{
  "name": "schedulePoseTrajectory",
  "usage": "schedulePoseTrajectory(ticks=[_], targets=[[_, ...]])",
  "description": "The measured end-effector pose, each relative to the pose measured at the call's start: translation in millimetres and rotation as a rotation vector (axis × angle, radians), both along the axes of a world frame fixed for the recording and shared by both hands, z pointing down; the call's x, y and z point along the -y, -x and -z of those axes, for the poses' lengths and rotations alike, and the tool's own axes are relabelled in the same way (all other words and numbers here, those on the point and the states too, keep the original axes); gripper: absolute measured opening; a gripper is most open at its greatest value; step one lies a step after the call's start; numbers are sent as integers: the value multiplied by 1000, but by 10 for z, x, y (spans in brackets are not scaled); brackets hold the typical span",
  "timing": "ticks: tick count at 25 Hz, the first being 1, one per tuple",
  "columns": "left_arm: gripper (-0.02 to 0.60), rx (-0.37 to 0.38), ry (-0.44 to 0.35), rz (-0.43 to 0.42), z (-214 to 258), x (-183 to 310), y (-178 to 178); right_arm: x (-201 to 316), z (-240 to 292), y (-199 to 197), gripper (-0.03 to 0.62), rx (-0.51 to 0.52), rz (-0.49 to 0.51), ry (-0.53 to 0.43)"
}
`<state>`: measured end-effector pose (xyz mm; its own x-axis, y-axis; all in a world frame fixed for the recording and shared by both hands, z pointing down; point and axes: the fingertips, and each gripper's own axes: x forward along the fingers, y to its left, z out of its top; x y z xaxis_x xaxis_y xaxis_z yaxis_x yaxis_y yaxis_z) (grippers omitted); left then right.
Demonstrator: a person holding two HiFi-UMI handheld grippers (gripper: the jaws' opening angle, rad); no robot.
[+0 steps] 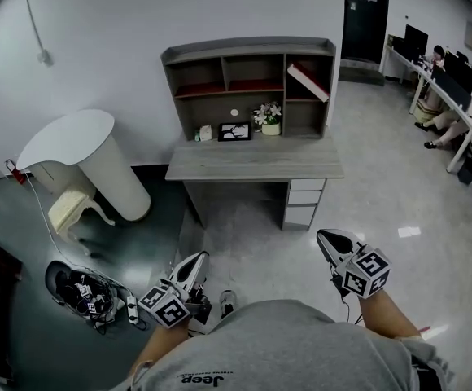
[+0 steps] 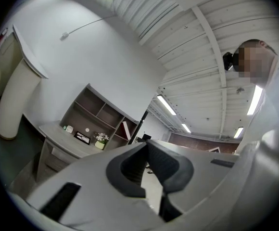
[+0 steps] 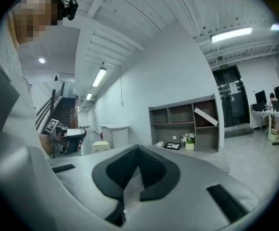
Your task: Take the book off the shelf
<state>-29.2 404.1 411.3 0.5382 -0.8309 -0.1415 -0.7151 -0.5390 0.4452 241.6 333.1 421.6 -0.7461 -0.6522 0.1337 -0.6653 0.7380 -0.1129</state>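
Grey wood-grain desk (image 1: 252,163) and its hutch shelf (image 1: 248,49) stand against the white wall. The book (image 1: 308,81) sits in the hutch's upper right compartment, tilted across it with its high end toward the divider and its low end toward the outer side wall, probably because nothing there props it upright. Both tools are well apart from it: the left gripper (image 1: 197,261) and the right gripper (image 1: 330,239) hang low by the person's body, each with its jaws pressed together and nothing between them, which suits an approach rather than a grasp. Bare pale floor lies open between the person and the desk front, so a straight walk-in looks free. On the left, a white round-topped counter (image 1: 73,139) and a cream stool (image 1: 72,208) crowd that side of the desk, with a tangle of cables (image 1: 88,293) on the dark floor; the right side is roomier. A flower pot (image 1: 269,120) and a picture frame (image 1: 234,132) on the desktop under the shelves call for care when reaching over the desk's edge.
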Motion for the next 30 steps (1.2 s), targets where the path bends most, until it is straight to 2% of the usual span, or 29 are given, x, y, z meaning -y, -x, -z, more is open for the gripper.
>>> schedulePoseTrajectory(ticks=[8,14,23,30], targets=[[28,18,-11,-96,138,1222,971,1051,199,1138,5,5,-37,-9],[28,30,-23,-150,236,1959,1546,1673,315,1706,5,-6,-82,-16],[28,13,-5,-212,143,2622,2012,2271,301,1987,5,-55,-168,12],[28,7,25,-202,21,2938,2148,2646,210,2056,5,-70,-163,37]])
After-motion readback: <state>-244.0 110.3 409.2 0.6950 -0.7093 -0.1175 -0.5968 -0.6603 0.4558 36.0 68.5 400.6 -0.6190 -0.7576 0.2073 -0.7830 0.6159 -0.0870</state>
